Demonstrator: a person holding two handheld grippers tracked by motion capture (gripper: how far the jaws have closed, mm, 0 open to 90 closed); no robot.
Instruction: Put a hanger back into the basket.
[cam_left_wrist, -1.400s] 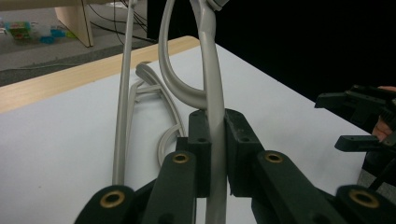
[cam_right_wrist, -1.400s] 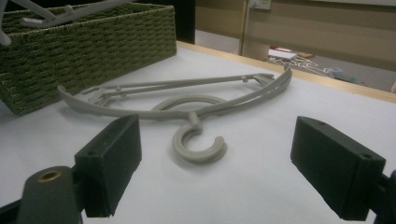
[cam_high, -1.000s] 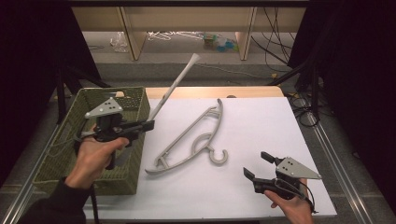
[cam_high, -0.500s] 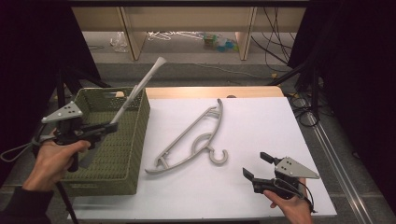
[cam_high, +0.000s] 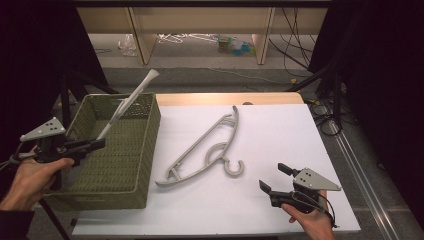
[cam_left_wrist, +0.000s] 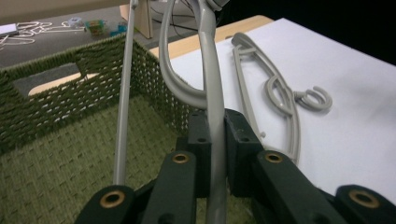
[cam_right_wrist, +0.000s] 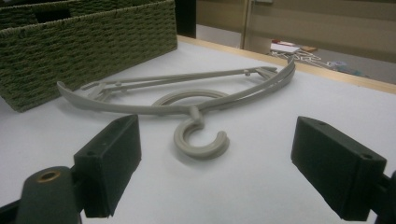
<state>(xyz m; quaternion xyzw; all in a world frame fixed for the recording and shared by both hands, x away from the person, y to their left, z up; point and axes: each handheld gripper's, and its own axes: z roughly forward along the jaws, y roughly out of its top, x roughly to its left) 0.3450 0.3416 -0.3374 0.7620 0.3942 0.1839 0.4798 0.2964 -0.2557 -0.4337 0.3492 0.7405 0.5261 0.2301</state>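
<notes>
My left gripper (cam_high: 94, 145) (cam_left_wrist: 215, 137) is shut on a grey plastic hanger (cam_high: 128, 102) (cam_left_wrist: 209, 79), which slants up and away over the green woven basket (cam_high: 150, 131) (cam_left_wrist: 70, 95). The hand holding it is at the basket's left side. A second grey hanger (cam_high: 204, 150) (cam_left_wrist: 282, 100) (cam_right_wrist: 187, 91) lies flat on the white table top, its hook toward the front. At the front right my right gripper (cam_high: 273, 177) (cam_right_wrist: 224, 161) rests low and open, its jaws wide apart and pointed at that hanger's hook, a little short of it.
The basket (cam_right_wrist: 84, 32) stands on the table's left part, its floor bare where visible. The white table top (cam_high: 280, 135) has a wooden strip along its far edge. Dark stands and cables flank the table; loose hangers lie on the floor beyond.
My left hand has carried the held hanger leftward and somewhat down, from the basket's right wall to its left side. The right gripper and the lying hanger have stayed put.
</notes>
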